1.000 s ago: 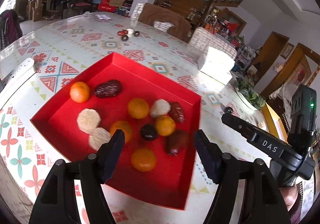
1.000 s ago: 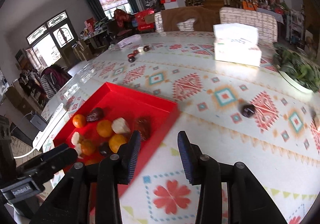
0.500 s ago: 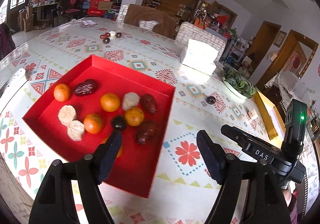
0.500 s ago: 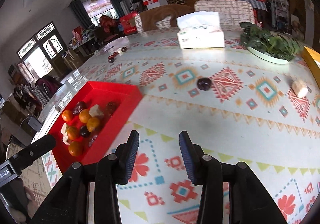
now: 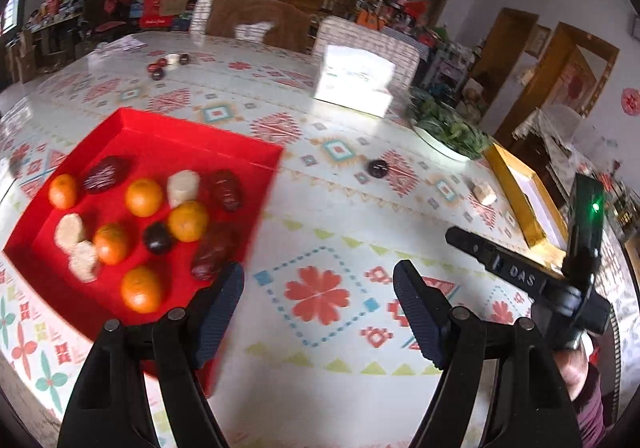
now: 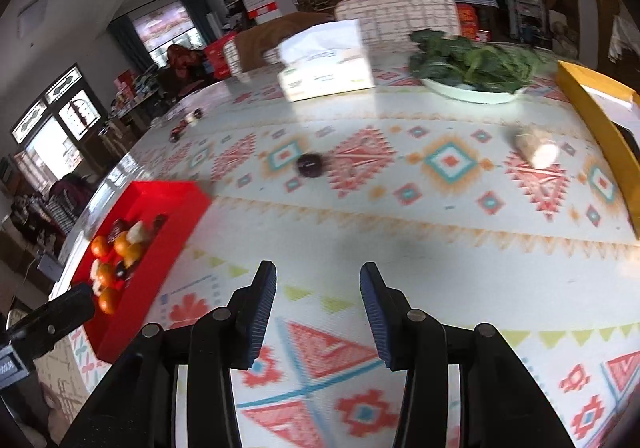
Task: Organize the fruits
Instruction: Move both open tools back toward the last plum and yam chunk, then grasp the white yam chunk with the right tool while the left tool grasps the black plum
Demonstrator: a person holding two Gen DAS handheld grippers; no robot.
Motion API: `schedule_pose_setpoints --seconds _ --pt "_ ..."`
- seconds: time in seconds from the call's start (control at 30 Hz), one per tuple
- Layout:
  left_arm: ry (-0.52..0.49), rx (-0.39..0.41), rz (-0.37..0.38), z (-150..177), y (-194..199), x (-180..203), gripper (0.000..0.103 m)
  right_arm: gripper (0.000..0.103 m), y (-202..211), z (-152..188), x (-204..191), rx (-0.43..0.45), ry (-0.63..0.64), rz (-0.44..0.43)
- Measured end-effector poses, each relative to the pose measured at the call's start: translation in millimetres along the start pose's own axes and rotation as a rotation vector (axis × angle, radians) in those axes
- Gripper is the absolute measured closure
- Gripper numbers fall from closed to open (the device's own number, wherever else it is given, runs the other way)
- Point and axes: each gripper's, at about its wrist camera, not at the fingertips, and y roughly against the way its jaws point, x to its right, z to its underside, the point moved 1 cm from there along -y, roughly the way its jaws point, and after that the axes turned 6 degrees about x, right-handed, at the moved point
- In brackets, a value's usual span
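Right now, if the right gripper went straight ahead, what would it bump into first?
Probably the dark round fruit lying loose on the tablecloth. The right gripper is open and empty, with only bare cloth before it. The fruit sits nearly in line; depth is hard to judge.

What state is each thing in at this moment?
Left hand-held gripper: open, empty.
Right hand-held gripper: open, empty.
Shallow red cardboard tray: holding fruit.
Dark round plum: loose on tablecloth.
Pale cut chunk: loose beside yellow tray.
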Motion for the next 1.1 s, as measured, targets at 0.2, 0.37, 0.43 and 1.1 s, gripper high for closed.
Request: schedule_pose_setpoints --seconds 0.2,0.37,0.43,1.1 --pt "-0.086 0.016 0.038 -22.0 -10.7 30.1 0.027 0.055 9.6 -22.6 48.2 0.034 -0.061 0.079" --pt "-0.104 0.053 0.066 -60.9 -20.2 43.0 0.027 0.055 44.1 -62.1 103.1 0.174 -0.162 0.151" --pt "-0.100 0.071 0.067 -78.8 -25.1 44.5 0.027 0.055 57.3 -78.5 126.0 0.228 -0.219 0.151" --pt "-0.131 -0.168 0.041 -77.5 -202.3 62.3 0.027 0.054 -27.8 -88.3 178.3 0.066 -0.238 0.283"
